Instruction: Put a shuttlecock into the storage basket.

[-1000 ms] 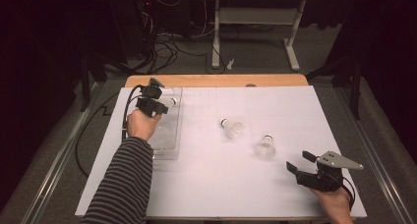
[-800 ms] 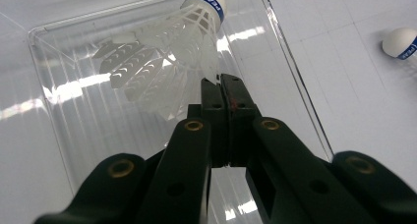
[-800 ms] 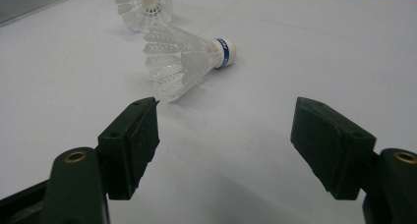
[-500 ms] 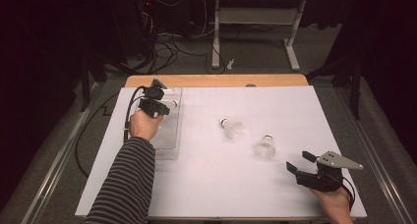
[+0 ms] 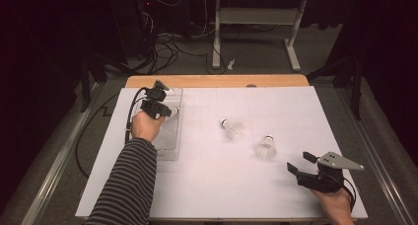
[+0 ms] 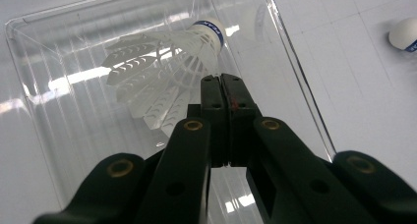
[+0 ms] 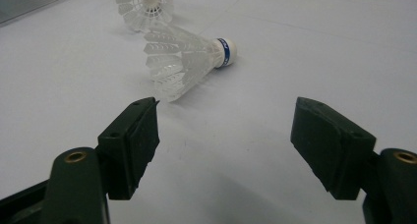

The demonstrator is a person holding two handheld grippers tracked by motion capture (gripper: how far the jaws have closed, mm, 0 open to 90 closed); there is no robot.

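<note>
Shuttlecocks are being gathered into a clear plastic tray (image 5: pixel 167 148) at the nine o'clock side of the white bench (image 5: pixel 212 185): one shuttlecock (image 6: pixel 162 69) lies in the tray, its cork toward one o'clock in the left gripper view, with the left tool (image 6: pixel 225 81) poised just above its feather skirt, jaws pressed fully together and gripping nothing that can be seen. Two more wait near the bench's centre, the nearer shuttlecock (image 5: pixel 266 147) at about eleven o'clock from the right tool (image 5: pixel 300 163) and the farther shuttlecock (image 5: pixel 231 130) beyond it. The right tool rests low at the five o'clock corner, jaws spread wide and empty, sighting along the bench at the nearer bird (image 7: pixel 187 57). Judging by the layout, the next pickup falls to the right hand; it would go best by closing gently on the cork or the firm base of the skirt rather than the outer feathers, which look easily crushed, and by lifting clear before crossing toward the tray. The left tool would do well to withdraw straight up so the tray stays undisturbed.
</note>
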